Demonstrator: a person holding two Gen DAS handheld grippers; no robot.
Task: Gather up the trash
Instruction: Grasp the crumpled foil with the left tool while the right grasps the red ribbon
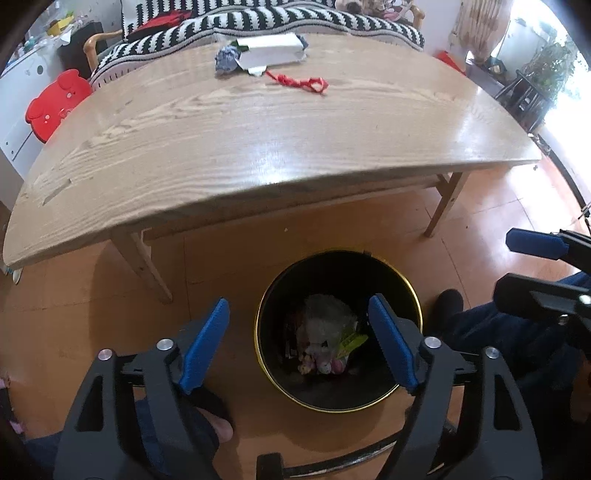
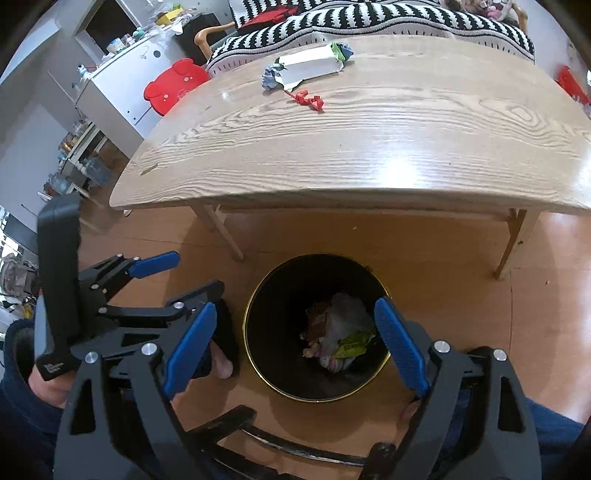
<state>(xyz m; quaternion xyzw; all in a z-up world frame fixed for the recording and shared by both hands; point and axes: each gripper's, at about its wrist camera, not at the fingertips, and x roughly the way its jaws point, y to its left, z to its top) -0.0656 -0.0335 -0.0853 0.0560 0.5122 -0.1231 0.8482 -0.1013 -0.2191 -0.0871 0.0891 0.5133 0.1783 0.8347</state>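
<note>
A black bin with a gold rim [image 1: 415, 295] [image 2: 248, 306] stands on the floor in front of the wooden table [image 1: 221, 147] [image 2: 351, 147]. It holds crumpled wrappers [image 1: 328, 332] [image 2: 340, 332]. At the table's far side lie a white torn box [image 1: 271, 50] [image 2: 312, 64], a grey-blue crumpled wad [image 1: 227, 61] [image 2: 270, 75] and a red ribbon scrap [image 1: 301, 82] [image 2: 310, 99]. My left gripper [image 1: 299, 343] is open and empty above the bin. My right gripper [image 2: 295, 347] is open and empty above the bin too. Each gripper also shows in the other's view, the right [image 1: 532, 264] and the left [image 2: 177, 273].
A striped sofa [image 1: 258, 22] [image 2: 369, 22] stands behind the table. A red stool [image 1: 55, 103] [image 2: 177, 83] and a white cabinet [image 2: 118, 88] are at the left. The person's feet and legs flank the bin. Table legs [image 1: 147, 269] [image 2: 225, 232] stand near the bin.
</note>
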